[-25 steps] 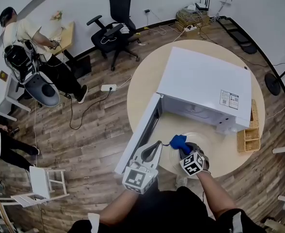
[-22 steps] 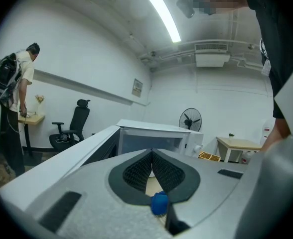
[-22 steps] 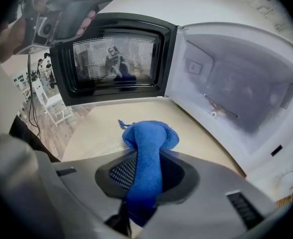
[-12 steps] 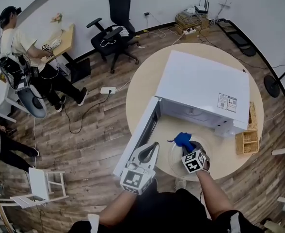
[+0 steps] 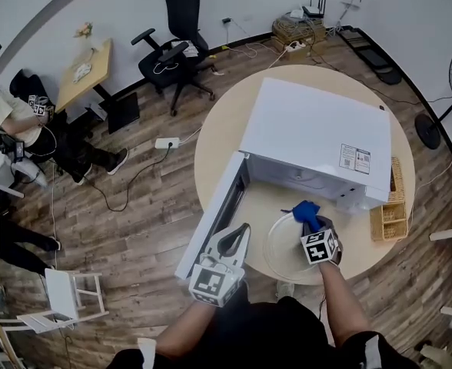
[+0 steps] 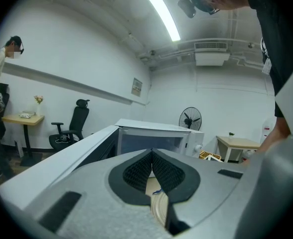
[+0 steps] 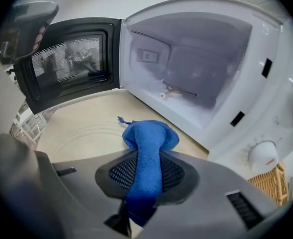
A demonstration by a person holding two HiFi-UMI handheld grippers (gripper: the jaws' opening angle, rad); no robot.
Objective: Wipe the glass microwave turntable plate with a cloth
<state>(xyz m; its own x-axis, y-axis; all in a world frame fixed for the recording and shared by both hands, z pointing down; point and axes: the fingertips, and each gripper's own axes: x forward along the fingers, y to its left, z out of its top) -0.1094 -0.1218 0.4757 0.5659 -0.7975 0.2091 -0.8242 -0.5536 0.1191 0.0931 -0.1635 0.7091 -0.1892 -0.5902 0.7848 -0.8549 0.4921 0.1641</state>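
Glass plate [image 5: 281, 250], lying flat on the round table [image 5: 220, 141] just in front of the open microwave [image 5: 318, 141], out of the oven and within my reach. In the right gripper view its pale rings [image 7: 79, 133] show to the left of the cloth.

Blue cloth [image 5: 306, 211], bunched into a roll and clamped between the jaws of my right gripper [image 5: 311, 223]. Its free end sticks out past the tips and sits at the far right part of the plate, on the side toward the oven. The right gripper view shows the same grip, with the cloth [image 7: 151, 136] running down the middle of the right gripper [image 7: 147, 158] and the pads closed against both its sides.

My left gripper [image 5: 239, 231] is held up beside the plate's left edge, near the open door [image 5: 214, 214]. Its jaws meet at the tips [image 6: 152, 153], and I see nothing held between them.

Progress, as I judge it, is that wiping is under way, with the cloth in hand and on the glass. The glass shows no obvious dirt, so I cannot tell how much of it is done. The near and left parts would be the remainder.
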